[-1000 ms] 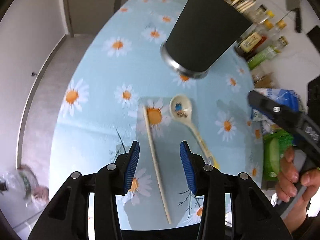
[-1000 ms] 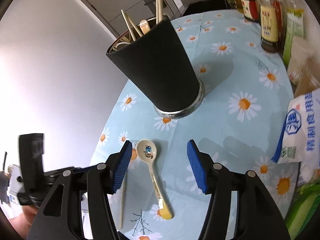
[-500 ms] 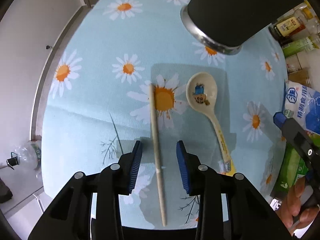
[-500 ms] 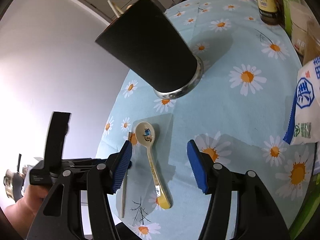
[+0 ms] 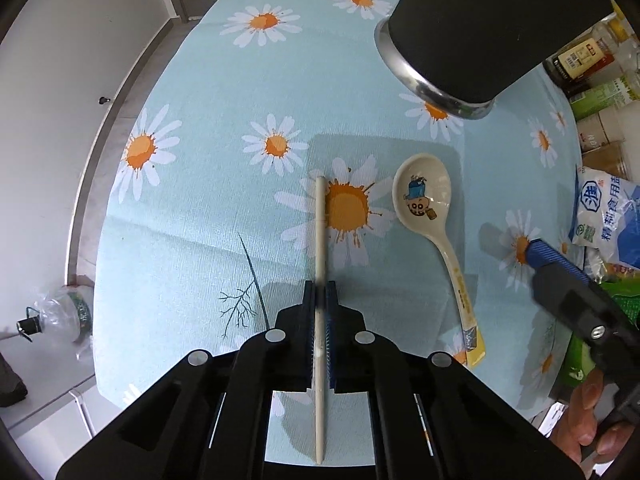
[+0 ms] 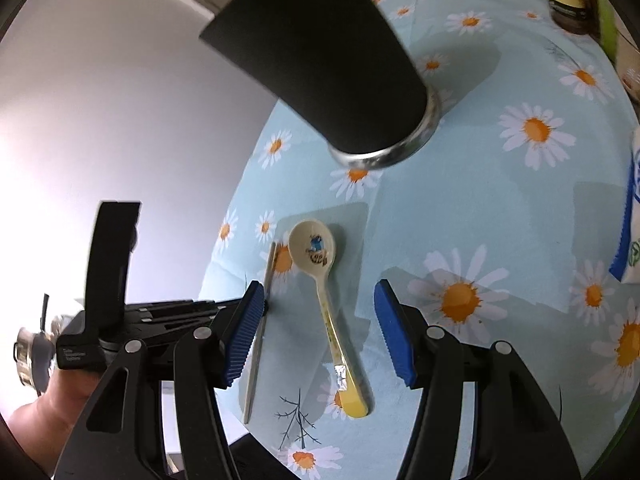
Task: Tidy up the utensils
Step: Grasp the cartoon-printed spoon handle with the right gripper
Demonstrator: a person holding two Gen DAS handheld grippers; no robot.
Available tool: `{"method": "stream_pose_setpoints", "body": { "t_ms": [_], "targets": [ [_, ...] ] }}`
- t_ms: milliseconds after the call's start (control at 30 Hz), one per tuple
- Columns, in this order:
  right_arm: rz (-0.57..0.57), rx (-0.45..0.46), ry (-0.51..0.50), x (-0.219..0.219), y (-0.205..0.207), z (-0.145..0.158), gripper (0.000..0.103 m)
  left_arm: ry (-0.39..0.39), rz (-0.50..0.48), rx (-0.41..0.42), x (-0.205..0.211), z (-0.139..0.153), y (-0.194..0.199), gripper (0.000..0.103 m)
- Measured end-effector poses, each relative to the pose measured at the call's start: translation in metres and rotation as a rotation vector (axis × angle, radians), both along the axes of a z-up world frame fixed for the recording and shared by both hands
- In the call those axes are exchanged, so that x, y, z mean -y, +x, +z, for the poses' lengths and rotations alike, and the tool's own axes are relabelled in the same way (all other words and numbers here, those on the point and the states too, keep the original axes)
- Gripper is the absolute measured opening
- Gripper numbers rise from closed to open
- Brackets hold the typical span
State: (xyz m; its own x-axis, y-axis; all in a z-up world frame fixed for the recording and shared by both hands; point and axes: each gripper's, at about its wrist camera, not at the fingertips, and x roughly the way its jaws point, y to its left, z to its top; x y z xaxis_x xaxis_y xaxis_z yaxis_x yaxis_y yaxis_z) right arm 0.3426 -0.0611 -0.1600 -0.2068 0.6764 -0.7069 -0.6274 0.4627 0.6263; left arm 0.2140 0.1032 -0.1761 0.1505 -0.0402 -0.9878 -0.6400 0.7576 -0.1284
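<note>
The table, dressed in its pale blue daisy cloth, fills both views. At 1 o'clock in the left wrist view stands the black utensil holder with its steel base ring, upright on the cloth. Over at 3 o'clock, a white-and-blue salt bag sits at the table's edge, bottles behind it. The left tongs are clenched on the wooden chopstick, pads pressed on its shaft about midway, the stick lying flat and pointing to 12 o'clock. The right tongs hang released, jaws wide, over the handle of the cartoon-printed ceramic spoon. That spoon lies just beside the chopstick, bowl toward the holder, yellow handle tip at 6 o'clock.
</note>
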Motion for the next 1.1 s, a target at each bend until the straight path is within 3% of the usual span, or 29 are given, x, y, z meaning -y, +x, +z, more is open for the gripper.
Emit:
{"method": "stream_pose_setpoints", "body": {
  "t_ms": [267, 400, 600, 733, 1100],
  "targets": [
    [0.09, 0.098, -0.159, -0.023, -0.006, 0.003, 0.058, -0.062, -0.013, 0.142, -0.012, 0.003, -0.018, 0.004],
    [0.205, 0.096, -0.227, -0.048, -0.015, 0.004, 0.058, -0.097, -0.009, 0.216, -0.02, 0.009, -0.034, 0.004],
    [0.296, 0.216, -0.368, -0.078, -0.026, 0.002, 0.057, -0.093, -0.002, 0.32, -0.029, 0.027, -0.053, 0.004],
    [0.4, 0.262, -0.487, -0.099, -0.04, -0.009, 0.042, -0.097, -0.021, 0.367, -0.036, 0.036, -0.064, 0.004],
    [0.47, 0.297, -0.673, -0.133, -0.047, -0.029, 0.028, -0.151, 0.002, 0.467, -0.061, 0.038, -0.082, 0.004]
  ]
}}
